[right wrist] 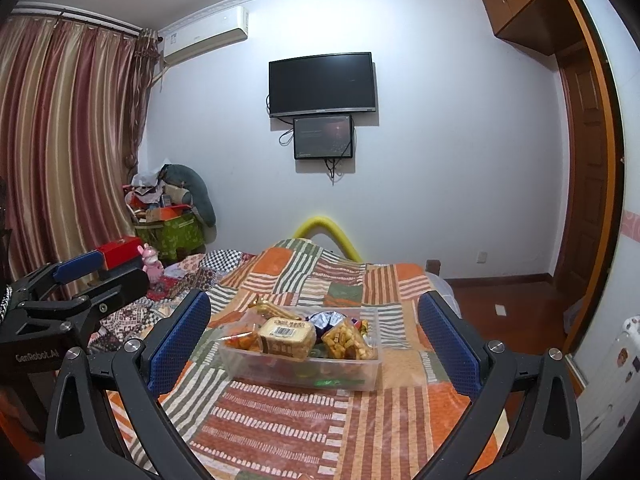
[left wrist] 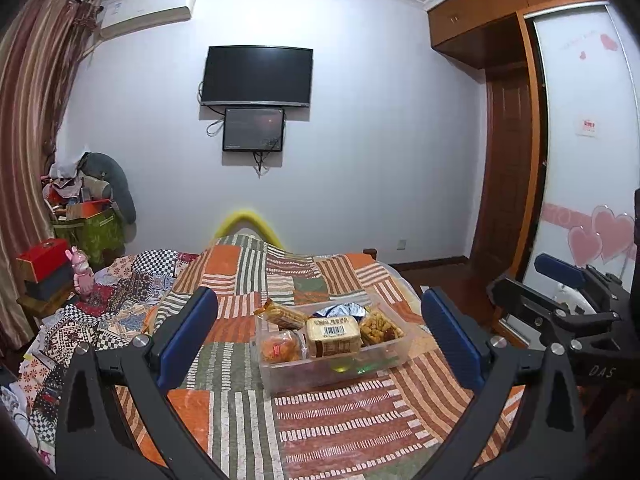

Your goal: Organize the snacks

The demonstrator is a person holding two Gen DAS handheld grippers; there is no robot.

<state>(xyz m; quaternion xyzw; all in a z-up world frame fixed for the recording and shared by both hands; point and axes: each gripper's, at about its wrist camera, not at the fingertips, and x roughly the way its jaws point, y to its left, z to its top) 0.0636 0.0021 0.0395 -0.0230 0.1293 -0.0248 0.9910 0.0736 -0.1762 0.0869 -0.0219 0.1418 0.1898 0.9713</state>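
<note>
Both grippers open and empty: clear bin (left wrist: 336,364) of snacks (left wrist: 330,336) sits frame-center on quilt (left wrist: 248,432), dead ahead between left gripper (left wrist: 320,340) pads (long axis approx. left-right), right gripper (right wrist: 314,344) aimed likewise, neither visibly nearer.

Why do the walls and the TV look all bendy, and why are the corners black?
In both wrist views the fisheye lens bows the TV and ceiling line and leaves the corners dark. In the left wrist view the clear snack box looks sharp, with small green glints on its front. In the right wrist view the open right claw looks huge, being close to the lens.
</note>
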